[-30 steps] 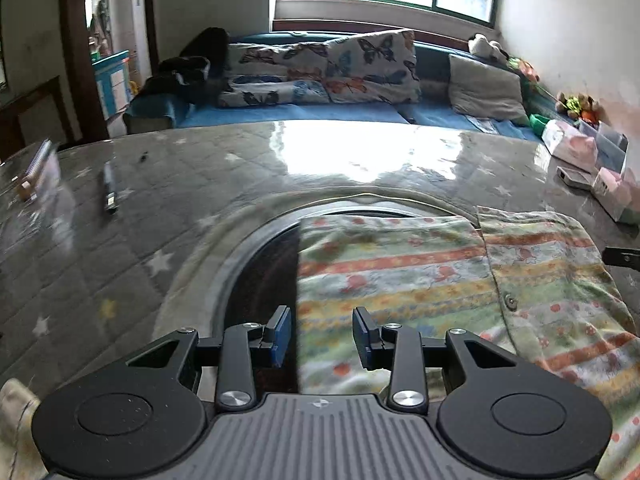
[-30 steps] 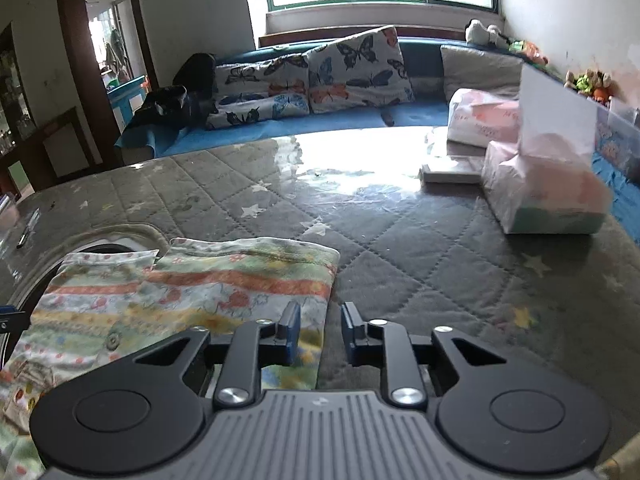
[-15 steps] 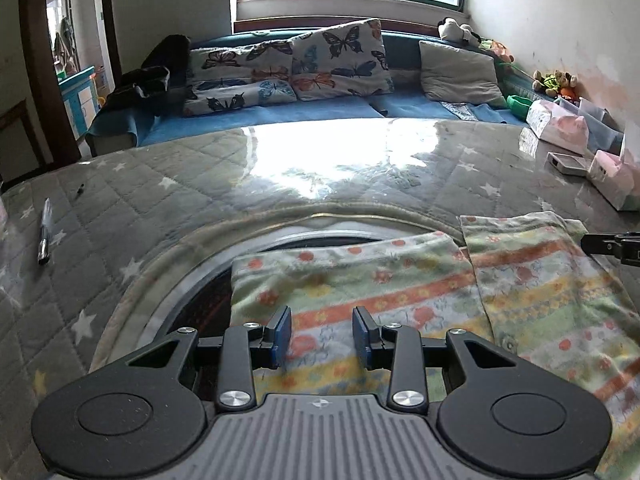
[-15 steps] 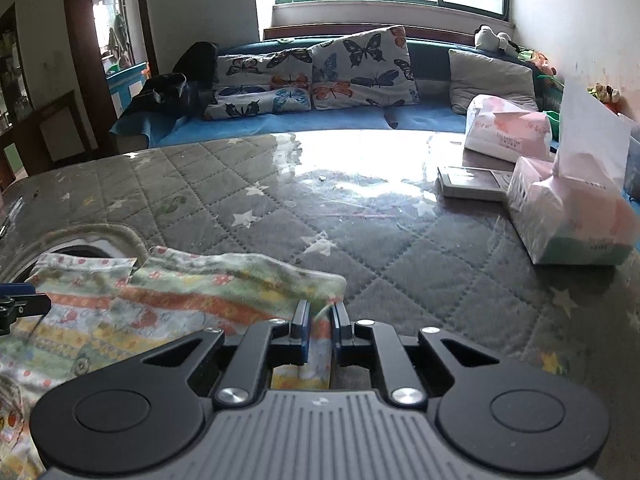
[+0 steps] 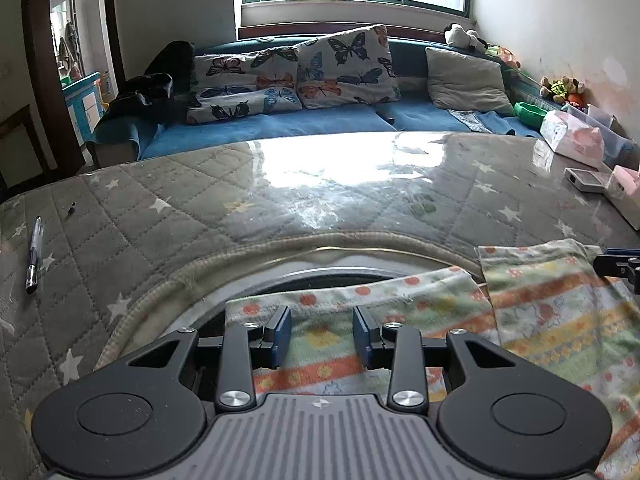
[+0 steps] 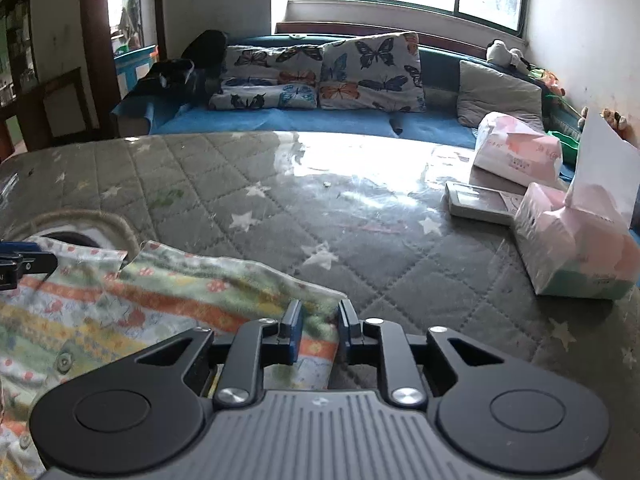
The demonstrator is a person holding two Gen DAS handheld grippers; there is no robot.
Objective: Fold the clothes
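A striped, flower-printed garment [image 5: 552, 320] lies flat on the quilted grey table cover [image 5: 280, 208]; it also shows in the right wrist view [image 6: 160, 300]. My left gripper [image 5: 322, 334] is open, its blue pads low over the garment's left part near its far edge. My right gripper [image 6: 319, 330] is open by a narrow gap, with the garment's right far corner between its fingers. The right gripper's tip shows at the right edge of the left wrist view [image 5: 620, 264], and the left gripper's tip at the left edge of the right wrist view [image 6: 24, 262].
A round dark opening [image 5: 304, 280] with a braided rim lies under the garment's left part. A pen [image 5: 33, 254] lies at far left. Tissue packs [image 6: 576, 252] [image 6: 516, 152] and a flat box [image 6: 476, 200] stand at right. A blue sofa with cushions [image 5: 288, 76] is behind the table.
Both grippers have moved forward and lower toward the garment's far edge. The right gripper's fingers narrowed half a second ago and now stand slightly wider around the corner.
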